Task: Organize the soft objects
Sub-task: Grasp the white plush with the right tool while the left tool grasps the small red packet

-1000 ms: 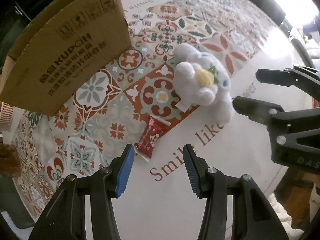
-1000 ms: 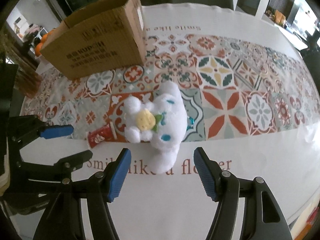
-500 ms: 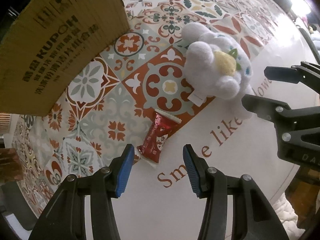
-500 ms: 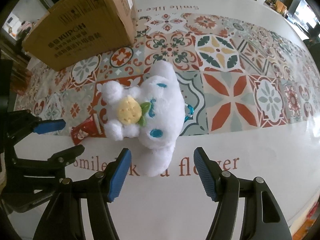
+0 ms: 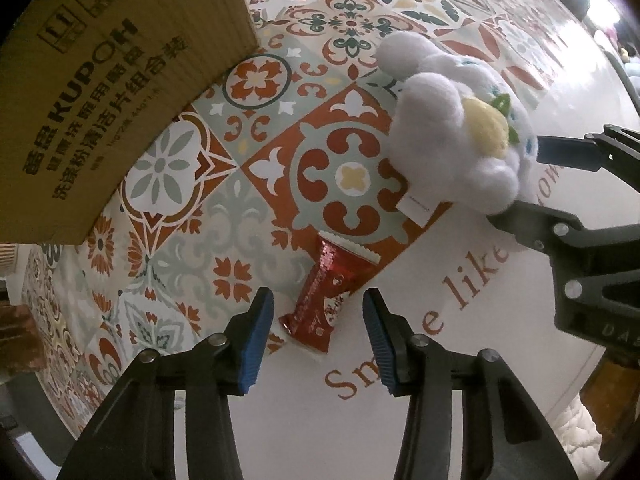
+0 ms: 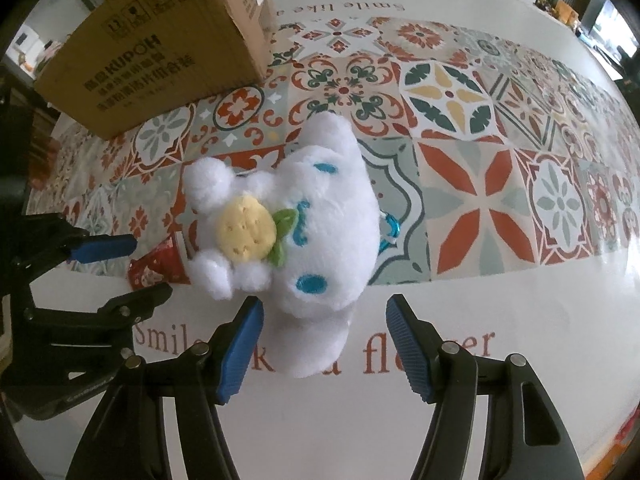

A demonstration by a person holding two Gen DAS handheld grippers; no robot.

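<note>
A white plush toy (image 6: 304, 224) with blue eyes and a yellow cookie lies on the patterned tablecloth; it also shows in the left wrist view (image 5: 452, 120). My right gripper (image 6: 324, 344) is open, its jaws either side of the plush's lower ear. A red snack packet (image 5: 328, 292) lies left of the plush; it peeks out in the right wrist view (image 6: 154, 266). My left gripper (image 5: 318, 334) is open, its blue pads flanking the packet's near end without gripping it.
A brown cardboard box (image 5: 100, 80) stands at the back left, also seen in the right wrist view (image 6: 160, 44). The tablecloth (image 6: 472, 200) runs to the right and a white border lies at the near edge.
Both grippers have moved forward and down. The left gripper's jaws now flank the packet and the right gripper's jaws now flank the plush. Neither object has moved.
</note>
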